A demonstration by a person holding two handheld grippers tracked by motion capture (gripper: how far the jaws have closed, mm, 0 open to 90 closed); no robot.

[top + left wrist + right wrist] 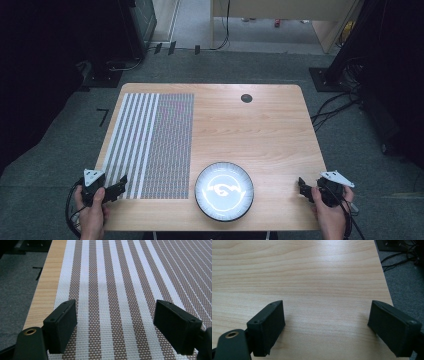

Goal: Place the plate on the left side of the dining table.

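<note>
High view: a light wooden tabletop (260, 125) carries a woven placemat with brown and white stripes (152, 145) on its left half and a round, dark-rimmed plate with a glossy white centre and a dark swirl motif (224, 191) near the front edge, just right of the placemat. A small dark round grommet (246, 98) sits in the far part of the tabletop. The left gripper (119, 187), held in the person's left hand (93, 212), hovers at the near left corner, over the near edge of the placemat. The right gripper (302, 186), held in the right hand (330, 215), is at the near right edge of the tabletop, well apart from the plate.

In the left gripper view, the left gripper (115, 327) has its jaws spread wide with nothing between them; the striped placemat (120, 285) lies beneath, and whether the jaws touch it cannot be told.

In the right gripper view, the right gripper (325, 330) likewise has its jaws spread wide and empty, above bare wood of the tabletop (312, 277), close to its right edge with grey carpet floor (407, 280) beyond.
</note>
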